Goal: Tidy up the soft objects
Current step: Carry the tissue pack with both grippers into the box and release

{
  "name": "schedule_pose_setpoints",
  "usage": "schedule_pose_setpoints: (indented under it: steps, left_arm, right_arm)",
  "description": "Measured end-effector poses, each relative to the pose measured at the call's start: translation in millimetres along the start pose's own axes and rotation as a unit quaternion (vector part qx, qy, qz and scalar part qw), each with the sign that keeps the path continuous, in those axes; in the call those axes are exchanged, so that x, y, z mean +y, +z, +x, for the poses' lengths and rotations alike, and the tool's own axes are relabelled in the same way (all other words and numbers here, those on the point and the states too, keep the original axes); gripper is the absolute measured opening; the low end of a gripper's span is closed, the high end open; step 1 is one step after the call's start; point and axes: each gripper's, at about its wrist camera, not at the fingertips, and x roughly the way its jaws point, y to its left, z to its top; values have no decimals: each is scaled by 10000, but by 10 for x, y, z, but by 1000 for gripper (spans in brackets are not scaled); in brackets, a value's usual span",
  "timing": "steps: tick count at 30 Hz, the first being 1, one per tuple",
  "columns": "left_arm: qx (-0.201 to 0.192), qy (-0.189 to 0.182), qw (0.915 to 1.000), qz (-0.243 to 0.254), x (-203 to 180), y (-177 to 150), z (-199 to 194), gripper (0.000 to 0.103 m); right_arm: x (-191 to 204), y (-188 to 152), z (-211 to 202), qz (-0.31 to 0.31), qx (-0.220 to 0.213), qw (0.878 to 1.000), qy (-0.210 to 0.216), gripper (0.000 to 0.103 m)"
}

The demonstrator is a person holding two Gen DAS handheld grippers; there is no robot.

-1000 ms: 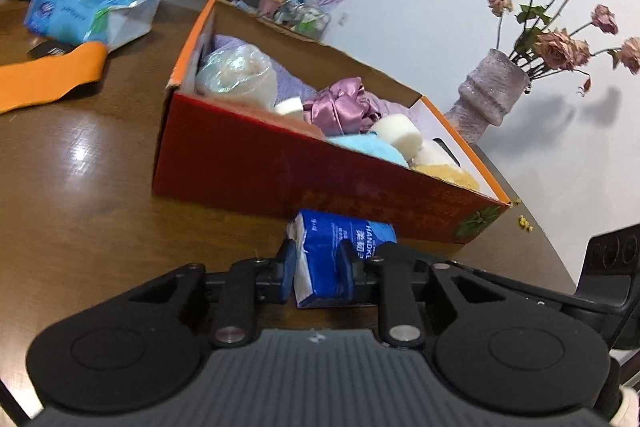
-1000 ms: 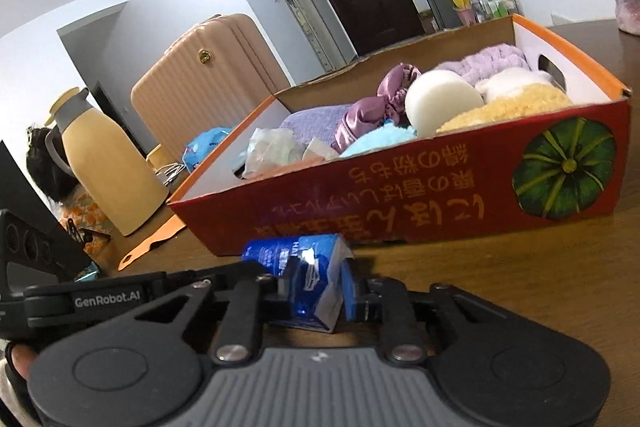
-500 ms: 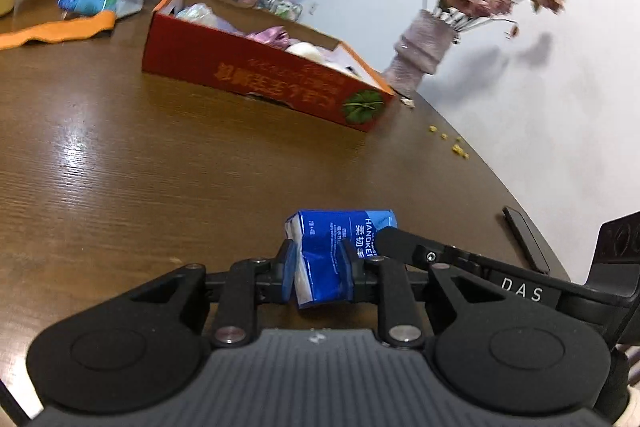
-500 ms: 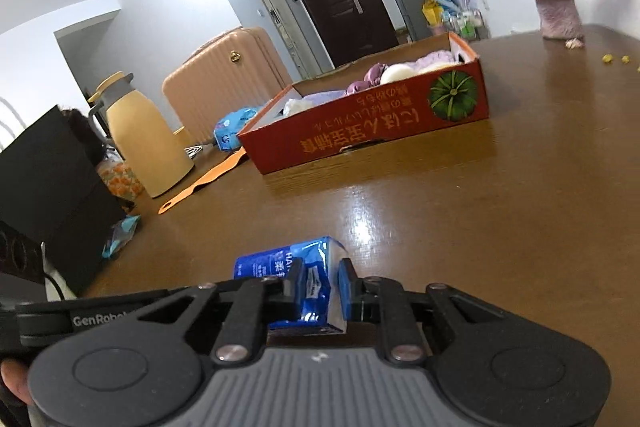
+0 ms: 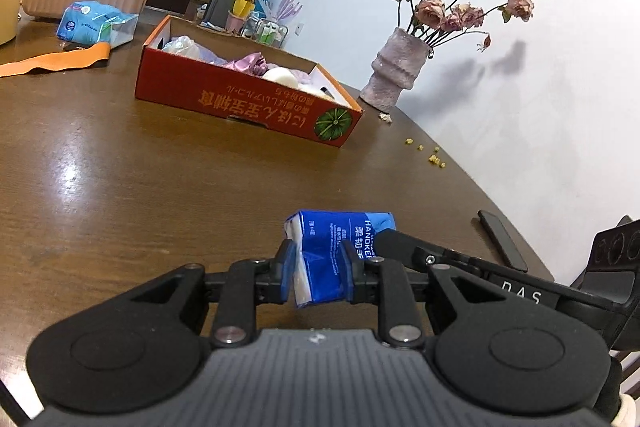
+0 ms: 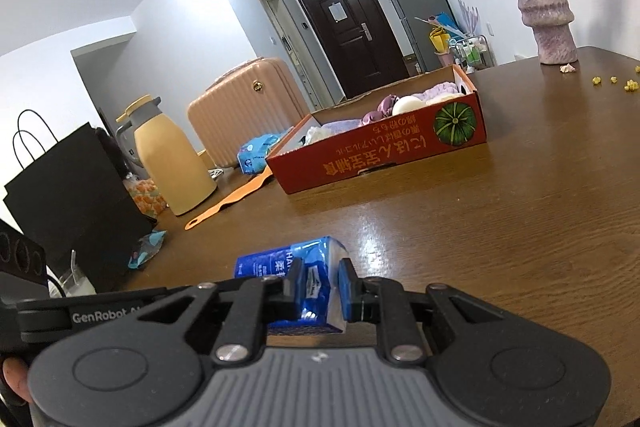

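Now | both tongs (image 5: pixel 318 269) (image 6: pixel 320 283) clamp tissue pack (image 5: pixel 336 243) | above table (image 5: pixel 120 187)

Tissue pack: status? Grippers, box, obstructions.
Left gripper and right gripper both shut on blue tissue pack. Red cardboard box far ahead across table, soft items inside. Path between looks unobstructed.

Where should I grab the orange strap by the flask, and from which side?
Judging by its pose, take the orange strap at its narrow looped end nearest the table edge, coming from above. It lies flat, and the flask and box crowd the far end.
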Motion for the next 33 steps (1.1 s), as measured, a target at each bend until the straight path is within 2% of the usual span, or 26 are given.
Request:
schedule_pose_setpoints:
  steps: [5,11,16,19,22,25,29,33]
  left_arm:
    - [-354,-46,9993,103,26,422,114,23]
    - [-1001,-91,9936,517,102,1535,457,23]
    - [-965,70,9947,345,465,2427,1106,23]
    - [-753,198,9969,90,750,2763,1554,23]
    - [-489,412,9979,-134,1053,2937,2000,23]
    - [-141,623,9976,-282,1304,2906,2381,23]
    - [277,844,9960,-50,1406,2724,2748,23]
    - [471,947,9941,253,1359,2693,2895,23]
  right_arm:
    - [1,353,141,-128,-123,9998,93,17]
    - [103,1420,642,-675,-609,9955,280,17]
    - [26,2305,1492,-704,-468,9957,373,17]
    - [-91,2663,2101,-639,-173,9973,309,17]
    - [-286,2848,2720,-405,219,9985,288,17]
    - [-535,2897,3298,-102,679,9973,278,17]
    - [-757,2850,3877,9,1108,9938,53,17]
    - [-852,2780,4207,-94,1415,9896,-231,15]
